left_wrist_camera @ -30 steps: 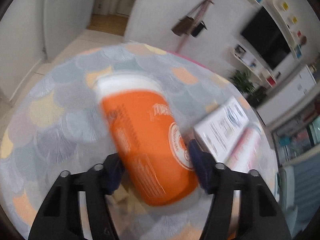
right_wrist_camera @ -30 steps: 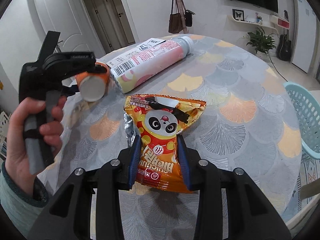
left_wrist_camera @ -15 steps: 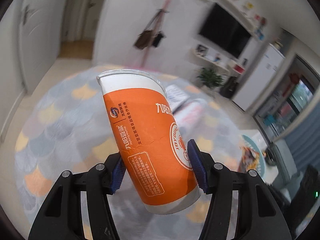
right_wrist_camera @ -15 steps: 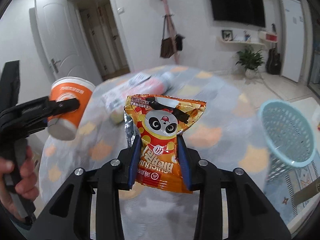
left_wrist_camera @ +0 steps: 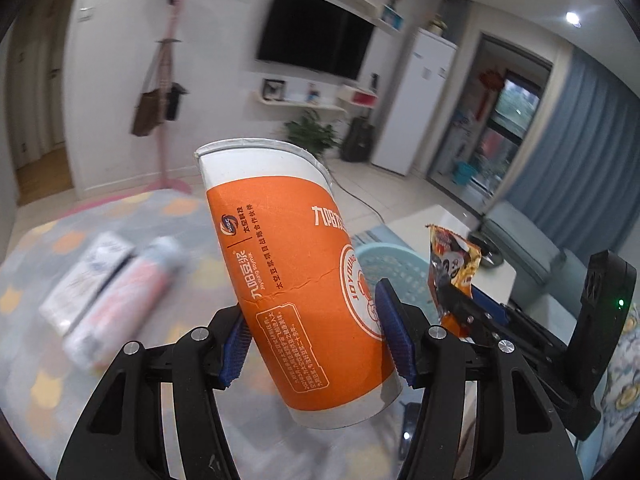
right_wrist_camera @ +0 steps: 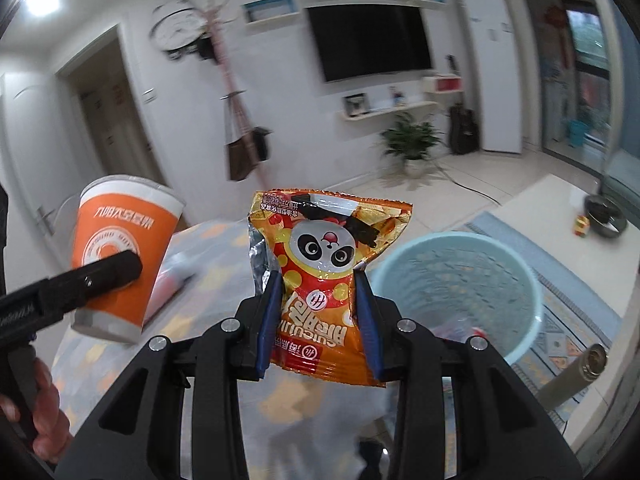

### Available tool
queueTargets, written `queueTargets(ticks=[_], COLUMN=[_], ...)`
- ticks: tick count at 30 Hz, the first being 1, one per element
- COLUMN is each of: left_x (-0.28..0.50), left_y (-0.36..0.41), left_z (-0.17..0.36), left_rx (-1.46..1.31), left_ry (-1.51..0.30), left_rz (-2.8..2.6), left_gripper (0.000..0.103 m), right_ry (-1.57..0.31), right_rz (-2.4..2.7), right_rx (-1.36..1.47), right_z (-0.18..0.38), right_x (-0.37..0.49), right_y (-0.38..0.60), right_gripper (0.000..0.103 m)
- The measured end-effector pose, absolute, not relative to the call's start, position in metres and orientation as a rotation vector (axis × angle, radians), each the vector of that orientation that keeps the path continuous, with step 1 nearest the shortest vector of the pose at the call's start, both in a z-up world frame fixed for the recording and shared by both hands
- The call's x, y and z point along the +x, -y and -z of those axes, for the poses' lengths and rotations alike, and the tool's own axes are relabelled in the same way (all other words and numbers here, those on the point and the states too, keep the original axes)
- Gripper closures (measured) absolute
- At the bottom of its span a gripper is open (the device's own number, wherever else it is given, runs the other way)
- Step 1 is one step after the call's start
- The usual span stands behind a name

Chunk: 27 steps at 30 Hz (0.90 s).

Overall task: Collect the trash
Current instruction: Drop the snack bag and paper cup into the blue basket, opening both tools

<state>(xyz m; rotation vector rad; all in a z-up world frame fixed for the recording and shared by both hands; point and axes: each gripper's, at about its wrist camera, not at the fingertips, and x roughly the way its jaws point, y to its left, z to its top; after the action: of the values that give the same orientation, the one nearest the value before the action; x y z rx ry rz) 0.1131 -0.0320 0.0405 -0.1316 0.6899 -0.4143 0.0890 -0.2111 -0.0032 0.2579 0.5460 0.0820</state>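
L gripper (left_wrist_camera: 316, 344) pinched a tall orange-and-white paper cup (left_wrist_camera: 296, 280) w/ printed logo, blue pads pressed on both sides of its lower half. Cup was in the air, tilted, rim up and leaning left in L wrist view.

R gripper (right_wrist_camera: 318, 320) pinched an orange foil snack bag w/ panda print (right_wrist_camera: 324, 276) across its lower part; the bag stood upright above the jaws, top edge crumpled. Same bag and R gripper seen at right in L wrist view, just beside the cup.

Round pale-blue perforated plastic basket (right_wrist_camera: 520, 264) sat below and right of the bag, a few scraps inside.

Pink-and-white cylindrical bottle (left_wrist_camera: 120, 304) and white flat box (left_wrist_camera: 84, 284) lay side by side on the grey-and-orange patterned tablecloth (left_wrist_camera: 36, 380), blurred. Person's hand (right_wrist_camera: 40, 416) gripped the L handle.
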Motion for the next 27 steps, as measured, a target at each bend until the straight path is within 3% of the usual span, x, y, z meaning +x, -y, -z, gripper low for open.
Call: queueTargets(ticks=[13, 21, 24, 25, 27], left_x=[0.217, 0.250, 0.253, 0.253, 0.249], left_y=[0.163, 0.193, 0.196, 0.195, 0.191], left_z=[0.038, 0.069, 0.075, 0.075, 0.075], left_rx=[-0.034, -0.018, -0.022, -0.027, -0.047], left_ry=[-0.872, -0.943, -0.957, -0.960, -0.956], left_rz=[0.542, 0.574, 0.580, 0.576, 0.570], left_gripper=[0.046, 0.051, 0.046, 0.038, 0.034], right_ry=[-0.744, -0.820, -0.828, -0.825, -0.821], right_rz=[0.161, 0.195, 0.197, 0.196, 0.197], right_rx=[0.410, 0.439, 0.444, 0.450, 0.454], right_z=[0.106, 0.146, 0.151, 0.152, 0.150], right_x=[0.169, 0.196, 0.198, 0.198, 0.195], right_y=[0.323, 0.354, 0.361, 0.363, 0.363], right_gripper=[0.069, 0.054, 0.044, 0.043, 0.042])
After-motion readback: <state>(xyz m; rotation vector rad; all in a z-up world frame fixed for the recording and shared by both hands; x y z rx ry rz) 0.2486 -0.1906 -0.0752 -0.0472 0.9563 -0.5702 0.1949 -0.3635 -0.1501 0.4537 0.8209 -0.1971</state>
